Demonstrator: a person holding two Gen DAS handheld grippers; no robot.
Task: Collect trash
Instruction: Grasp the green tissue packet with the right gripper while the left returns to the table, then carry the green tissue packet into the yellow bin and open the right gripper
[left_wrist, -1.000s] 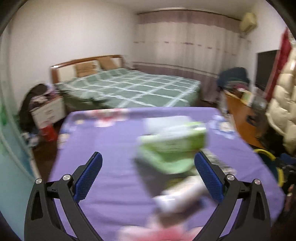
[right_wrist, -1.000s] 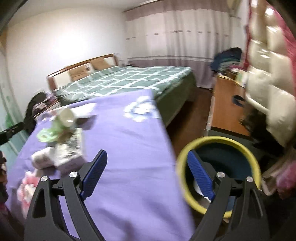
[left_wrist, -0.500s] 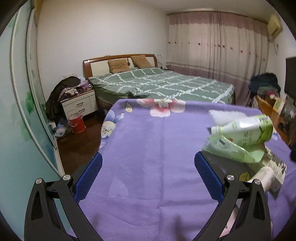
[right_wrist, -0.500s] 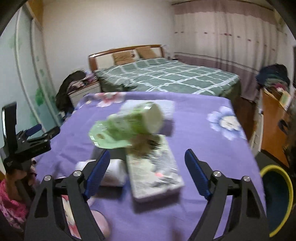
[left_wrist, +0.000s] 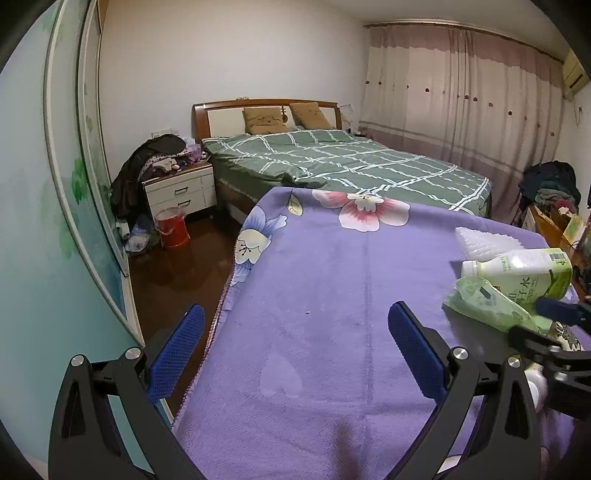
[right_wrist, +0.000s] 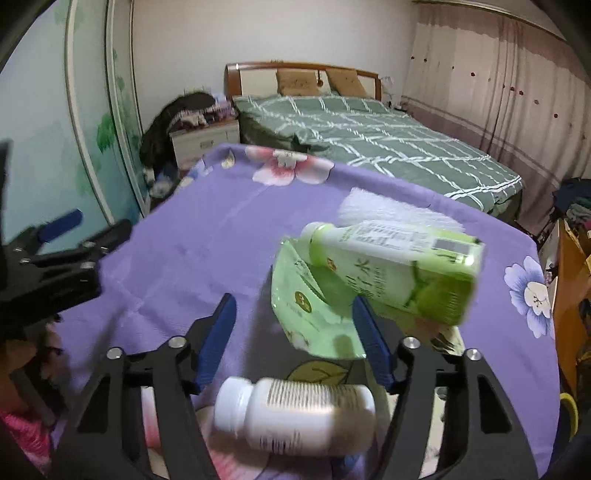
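Observation:
A trash pile lies on the purple flowered blanket (right_wrist: 229, 236): a green-labelled bottle (right_wrist: 399, 273) rests on a green pouch (right_wrist: 314, 321), and a white pill bottle (right_wrist: 295, 417) lies nearest the camera. My right gripper (right_wrist: 293, 336) hovers over the pile with its jaws closing. The pouch's edge and the pill bottle sit between its fingers, and no pad presses on them. My left gripper (left_wrist: 295, 347) stands open over bare blanket, left of the bottle (left_wrist: 524, 273) and pouch (left_wrist: 487, 306).
A white textured sheet (left_wrist: 487, 242) lies behind the pile. A yellow-rimmed bin (right_wrist: 567, 410) shows at the blanket's right edge. Beyond are a green checked bed (left_wrist: 351, 170), a nightstand (left_wrist: 181, 192) with clothes, and a red bucket (left_wrist: 171, 230) on the floor.
My right gripper swung from the yellow-rimmed bin to over the pile, and its jaws narrowed. My left gripper swung left, so the pile slid to its view's right edge.

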